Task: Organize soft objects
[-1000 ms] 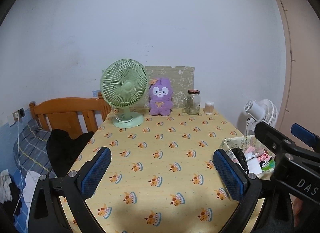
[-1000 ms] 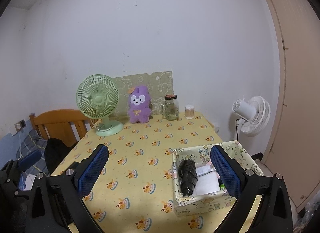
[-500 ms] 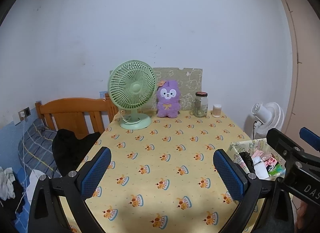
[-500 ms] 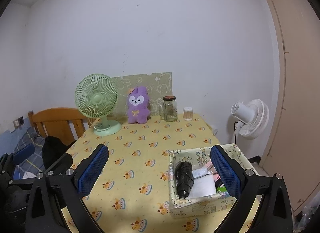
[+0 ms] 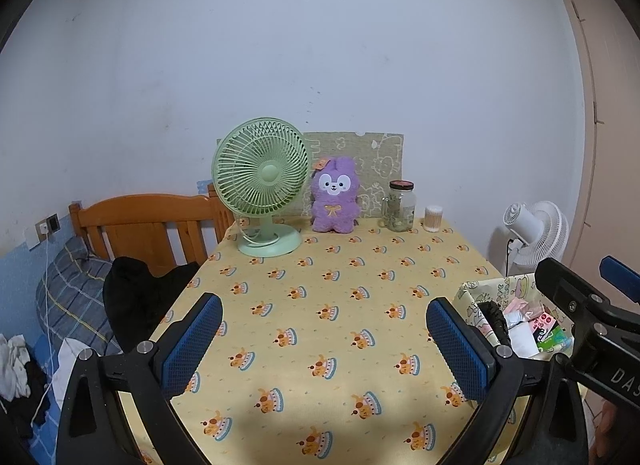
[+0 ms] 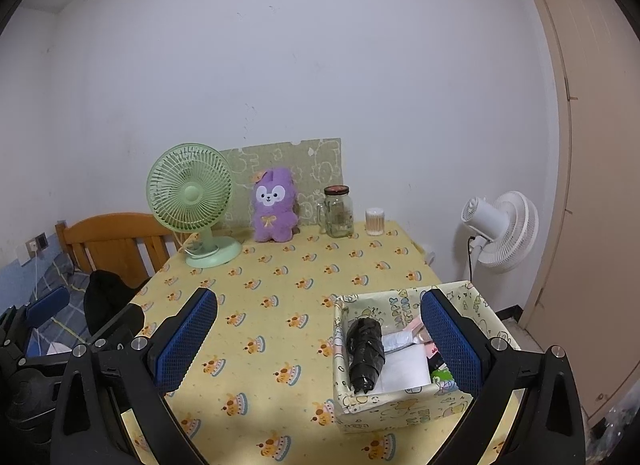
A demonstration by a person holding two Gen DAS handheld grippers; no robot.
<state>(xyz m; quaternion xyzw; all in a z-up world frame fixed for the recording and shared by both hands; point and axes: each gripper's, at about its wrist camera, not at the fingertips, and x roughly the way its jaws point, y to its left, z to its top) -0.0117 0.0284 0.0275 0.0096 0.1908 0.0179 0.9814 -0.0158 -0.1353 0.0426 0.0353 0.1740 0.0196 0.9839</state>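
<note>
A: Both claws spread wide and empty, left gripper and right gripper.

B: Purple plush stands at the table's far edge; box near the right edge.

two fans, one plush, one jar, one box

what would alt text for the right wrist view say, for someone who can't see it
The open right gripper hovers empty over a yellow-clothed table, its right finger above a patterned box holding a black bundle and paper items. At the far edge stand a green fan, purple plush toy, glass jar and small container.
</note>
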